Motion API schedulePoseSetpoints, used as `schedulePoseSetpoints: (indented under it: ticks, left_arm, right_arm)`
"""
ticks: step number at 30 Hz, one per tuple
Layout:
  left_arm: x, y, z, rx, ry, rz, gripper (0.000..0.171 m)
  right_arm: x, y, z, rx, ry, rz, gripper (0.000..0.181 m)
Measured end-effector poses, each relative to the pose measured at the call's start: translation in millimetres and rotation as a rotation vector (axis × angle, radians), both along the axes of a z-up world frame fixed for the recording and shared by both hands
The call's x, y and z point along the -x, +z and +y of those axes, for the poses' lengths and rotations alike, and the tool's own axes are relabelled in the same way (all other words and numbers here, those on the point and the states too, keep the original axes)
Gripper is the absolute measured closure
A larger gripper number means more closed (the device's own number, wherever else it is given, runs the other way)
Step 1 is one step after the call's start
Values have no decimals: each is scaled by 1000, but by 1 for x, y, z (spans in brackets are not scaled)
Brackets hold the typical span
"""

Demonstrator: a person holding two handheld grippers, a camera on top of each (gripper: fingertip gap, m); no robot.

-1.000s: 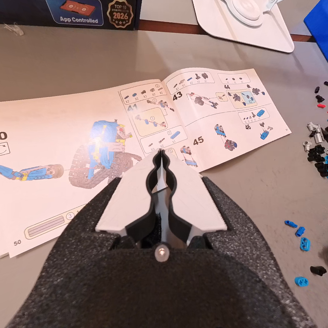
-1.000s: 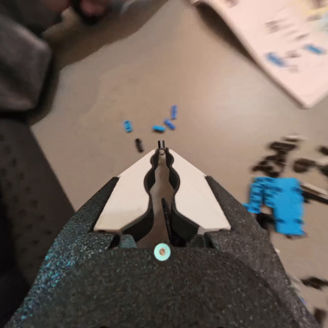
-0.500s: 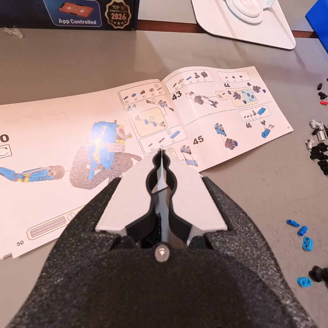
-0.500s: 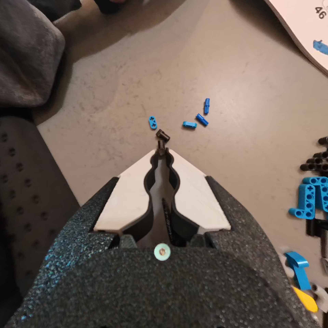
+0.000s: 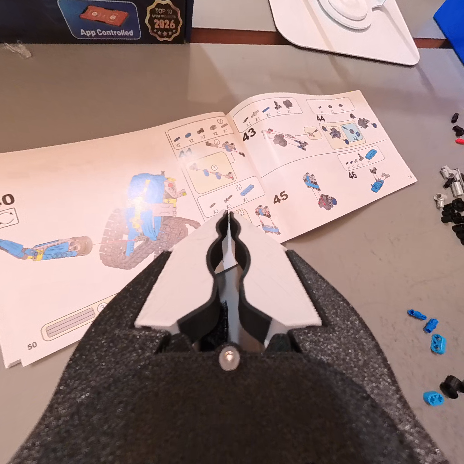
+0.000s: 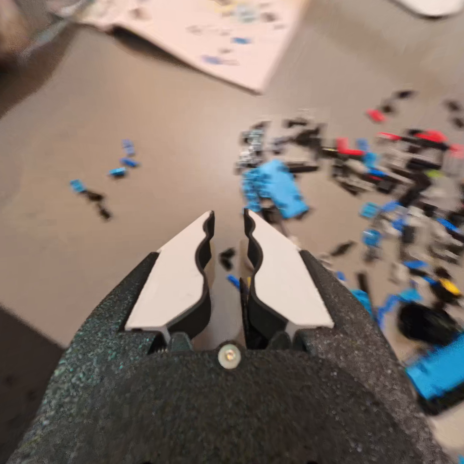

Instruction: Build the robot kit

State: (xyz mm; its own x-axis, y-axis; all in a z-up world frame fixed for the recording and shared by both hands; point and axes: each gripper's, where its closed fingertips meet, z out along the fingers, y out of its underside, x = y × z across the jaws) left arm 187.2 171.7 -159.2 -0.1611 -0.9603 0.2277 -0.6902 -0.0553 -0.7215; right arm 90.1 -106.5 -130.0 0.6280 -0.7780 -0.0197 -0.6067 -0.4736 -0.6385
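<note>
While its white fingers with black inner pads press together at the tips, the left gripper (image 5: 228, 213) hangs clenched on nothing over the open paper instruction booklet (image 5: 160, 185), which lies flat on the grey-brown table (image 5: 351, 271). That booklet's long axis runs left to right across the view, its spine pointing away from the camera, and the fingertips sit over its near edge below the spine. Right of the booklet, a few small blue plastic connector pieces (image 5: 430, 331) lie loose, with a black pin piece (image 5: 450, 390) nearer the camera and a cluster of black and grey pins (image 5: 452, 200) at the frame edge. Beyond the booklet stand a dark printed cardboard box (image 5: 100, 21) and a white plastic tray (image 5: 351, 32).

From the right wrist, the picture is heavily blurred. The right gripper (image 6: 229, 213) is released, its tips apart and empty above the table (image 6: 150, 113). Right of the booklet (image 6: 200, 37), a blue plastic block assembly (image 6: 273, 190) lies just beyond the fingertips, amid a scattered pile of black, red and blue parts (image 6: 391, 160).
</note>
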Motion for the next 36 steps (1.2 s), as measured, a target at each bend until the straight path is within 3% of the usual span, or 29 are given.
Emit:
schedulePoseSetpoints:
  ticks: [5,10,23,36]
  left_arm:
    - [0,0,0,1,-2,0,171]
    - [0,0,0,3,-4,1,171]
    - [0,0,-1,14,-6,3,171]
    - [0,0,-1,17,-6,3,171]
  right_arm:
    - [-39,8,-60,42,-213,-60,156]
    - [-67,-3,-80,94,-290,-45,154]
    - [-134,-14,-92,22,-425,-64,155]
    - [-140,-32,-87,37,-394,-53,166]
